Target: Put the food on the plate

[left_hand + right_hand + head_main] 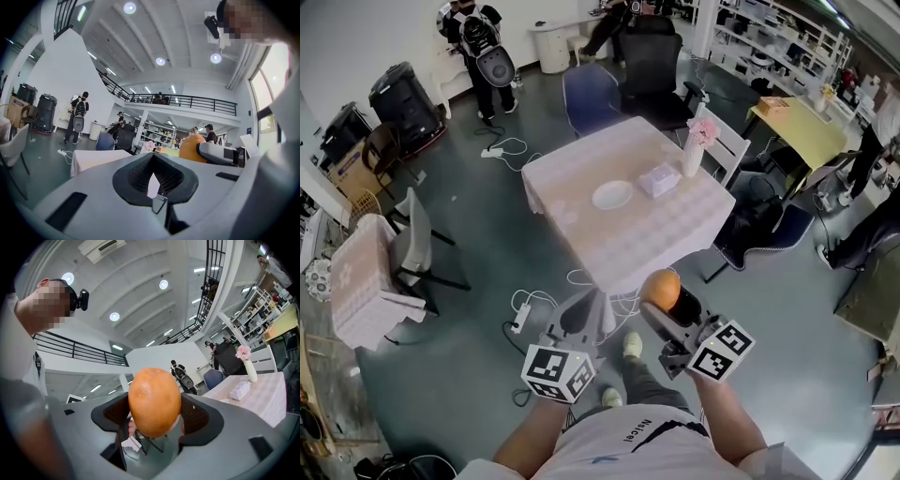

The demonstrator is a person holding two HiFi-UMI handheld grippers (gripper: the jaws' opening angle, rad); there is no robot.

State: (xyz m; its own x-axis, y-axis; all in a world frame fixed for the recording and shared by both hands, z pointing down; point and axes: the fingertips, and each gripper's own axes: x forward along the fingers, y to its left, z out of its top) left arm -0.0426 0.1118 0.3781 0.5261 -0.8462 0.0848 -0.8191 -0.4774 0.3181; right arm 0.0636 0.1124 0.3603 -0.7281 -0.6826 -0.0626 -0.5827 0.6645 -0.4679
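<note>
A round orange-brown food item [661, 289] sits between the jaws of my right gripper [664, 307], which is shut on it and held in the air in front of the table's near edge. In the right gripper view the food [154, 401] fills the gap between the dark pads [199, 416]. The white plate [612, 195] lies empty near the middle of the pink-clothed table [581, 159], well ahead of both grippers. My left gripper [578, 316] hangs beside the right one, jaws together and holding nothing. The left gripper view shows the food [191, 148] off to the right.
A tissue pack [658, 179] lies right of the plate, and a white vase of pink flowers [696, 142] stands at the table's far right corner. Chairs [591, 94] ring the table. Cables and a power strip [522, 317] lie on the floor. A person [483, 52] stands far back.
</note>
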